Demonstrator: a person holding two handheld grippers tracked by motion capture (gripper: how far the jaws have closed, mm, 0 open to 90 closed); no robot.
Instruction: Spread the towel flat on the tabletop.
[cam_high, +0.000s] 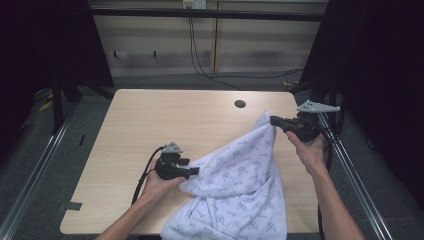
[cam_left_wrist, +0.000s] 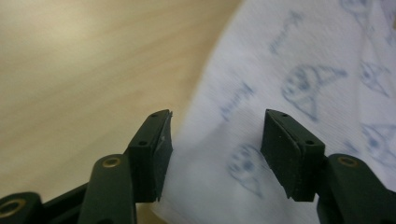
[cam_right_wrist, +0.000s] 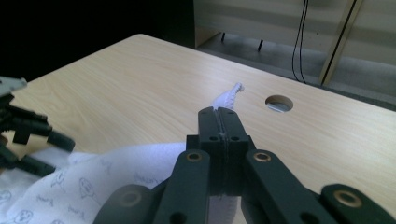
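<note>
The cloth (cam_high: 240, 185) lay over the table's (cam_high: 150, 130) near right part, spilling past the near edge, with one corner lifted toward the right edge. The right gripper (cam_high: 274, 121) was clamped tight on that corner. The left gripper (cam_high: 195, 171) stood with its jaws apart at the cloth's left edge, fabric between the pads but not pinched. The cloth looked light, soft and limp, likely to sag and slide; an edge or corner seemed the best hold.
</note>
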